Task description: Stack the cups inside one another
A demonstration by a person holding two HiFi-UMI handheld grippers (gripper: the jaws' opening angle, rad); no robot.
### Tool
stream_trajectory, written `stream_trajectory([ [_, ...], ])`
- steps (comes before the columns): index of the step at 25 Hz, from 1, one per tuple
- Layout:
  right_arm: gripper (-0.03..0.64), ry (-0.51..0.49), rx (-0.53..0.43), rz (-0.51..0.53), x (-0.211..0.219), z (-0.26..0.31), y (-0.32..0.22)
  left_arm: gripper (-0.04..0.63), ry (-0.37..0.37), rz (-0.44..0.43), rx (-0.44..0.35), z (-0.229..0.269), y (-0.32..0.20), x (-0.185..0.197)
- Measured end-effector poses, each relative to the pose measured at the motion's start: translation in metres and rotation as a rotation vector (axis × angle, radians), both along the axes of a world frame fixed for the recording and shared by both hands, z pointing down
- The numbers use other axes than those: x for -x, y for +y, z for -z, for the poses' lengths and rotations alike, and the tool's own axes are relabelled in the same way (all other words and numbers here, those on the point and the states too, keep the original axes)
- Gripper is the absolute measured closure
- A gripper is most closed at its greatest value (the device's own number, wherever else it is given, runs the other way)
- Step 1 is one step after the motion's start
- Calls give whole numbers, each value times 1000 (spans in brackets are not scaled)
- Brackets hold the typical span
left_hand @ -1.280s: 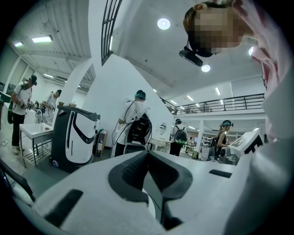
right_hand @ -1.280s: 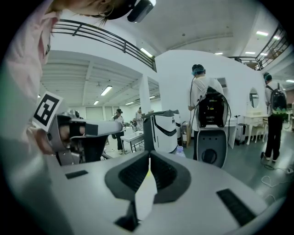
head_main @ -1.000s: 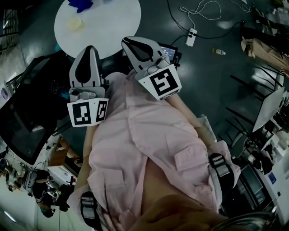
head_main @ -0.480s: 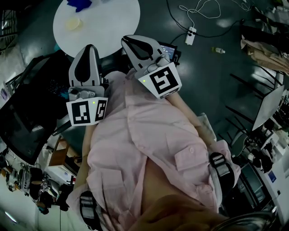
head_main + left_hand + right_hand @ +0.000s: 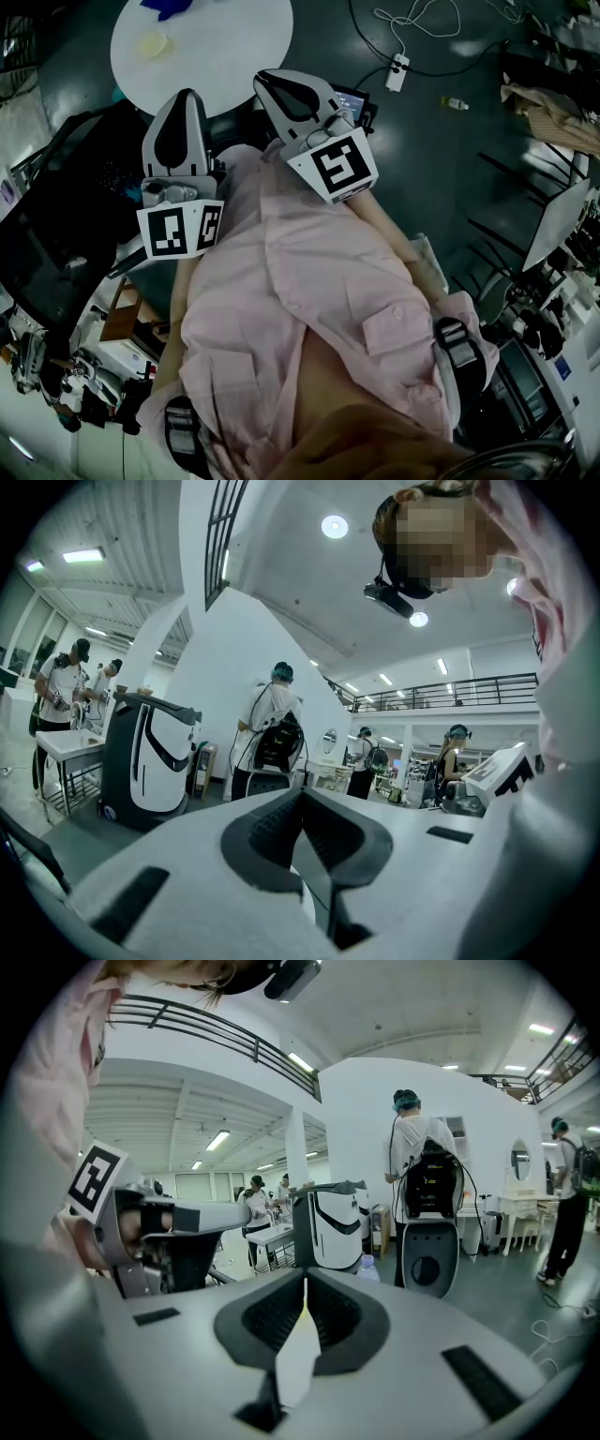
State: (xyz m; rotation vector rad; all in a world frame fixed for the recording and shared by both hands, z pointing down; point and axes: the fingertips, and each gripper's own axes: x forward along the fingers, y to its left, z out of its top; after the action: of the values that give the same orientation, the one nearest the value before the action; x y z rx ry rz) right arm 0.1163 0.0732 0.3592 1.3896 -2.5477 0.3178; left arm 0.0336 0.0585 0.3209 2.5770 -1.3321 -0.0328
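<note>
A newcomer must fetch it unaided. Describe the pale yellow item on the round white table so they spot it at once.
Find the round white table on the dark floor. On its left part sits a small, pale yellow round item, probably a cup. Its only visible neighbour there is a deep blue thing at the far edge; the yellow one is paler and nearer.

Left hand-held gripper point(image 5: 185, 97) is up close against the chest, pointing away from the body, its marker cube point(image 5: 181, 232) facing the head camera. In its own view the jaws meet at the tips with nothing between them. Right hand-held gripper point(image 5: 269, 81) sits just beside it, tilted towards the left one, its marker cube point(image 5: 334, 169) angled. Its jaws are pressed together too, and empty. The right forearm point(image 5: 389, 230) runs back along the pink shirt point(image 5: 309, 300).
</note>
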Motion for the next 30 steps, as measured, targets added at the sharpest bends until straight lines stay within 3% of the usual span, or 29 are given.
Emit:
stream_trajectory([
  [30, 583, 14, -2, -9, 4, 0, 9, 580, 9, -1, -6, 1, 9, 6],
])
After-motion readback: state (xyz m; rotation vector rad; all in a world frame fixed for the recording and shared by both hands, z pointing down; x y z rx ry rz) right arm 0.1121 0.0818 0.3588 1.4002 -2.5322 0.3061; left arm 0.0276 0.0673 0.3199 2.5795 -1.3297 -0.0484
